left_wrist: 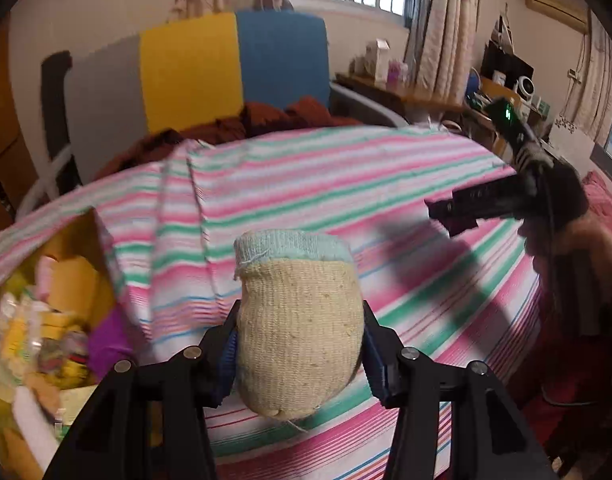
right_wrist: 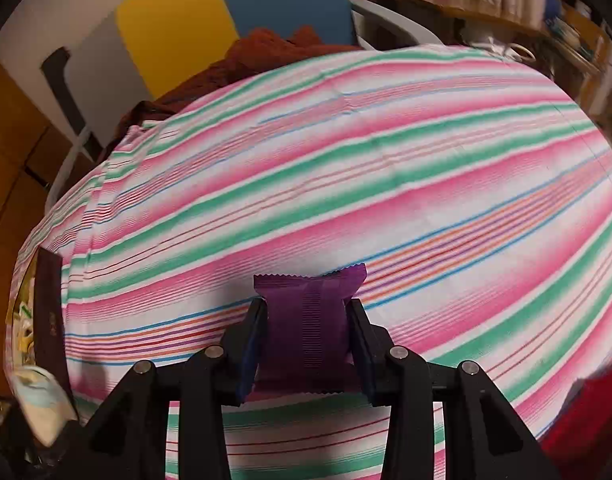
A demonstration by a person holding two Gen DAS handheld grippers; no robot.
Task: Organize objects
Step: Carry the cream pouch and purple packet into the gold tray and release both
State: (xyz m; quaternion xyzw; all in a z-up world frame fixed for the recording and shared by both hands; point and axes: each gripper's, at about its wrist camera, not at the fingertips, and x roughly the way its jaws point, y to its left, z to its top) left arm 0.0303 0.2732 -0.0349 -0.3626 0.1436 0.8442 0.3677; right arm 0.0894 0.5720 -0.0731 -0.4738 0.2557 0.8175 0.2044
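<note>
Left gripper [left_wrist: 300,344]: its jaws are clamped on a rolled sock [left_wrist: 298,320], cream knit with a pale blue cuff, squeezed from both sides at its thick middle. The cuff points away from the camera and the rounded end hangs toward it, so the soft bundle sits balanced and is unlikely to slip.

Right gripper [right_wrist: 307,332]: its jaws are pressed against the two long sides of a small purple packet [right_wrist: 309,320] with crimped ends. The grip falls on the flat middle, leaving both crimped seals free, which likely keeps the thin wrapper from twisting out.

Where the things are: both are lifted clear of the striped cloth [right_wrist: 385,168] that covers the surface. In the left wrist view the right gripper shows off to the right, well apart from the sock.

Cardboard box [left_wrist: 80,276]: open, at the left edge of the surface, already crowded with soft toys and small packets. Its near flap is folded up against the cloth. It looks like the collecting place, which would explain why both items are carried rather than set down.

Striped cloth: otherwise bare in both views, suggesting most loose things are already gathered.

Next move, as a judgement: carry each item over the box opening and release it above the pile, sock first, since it is nearer the box.
</note>
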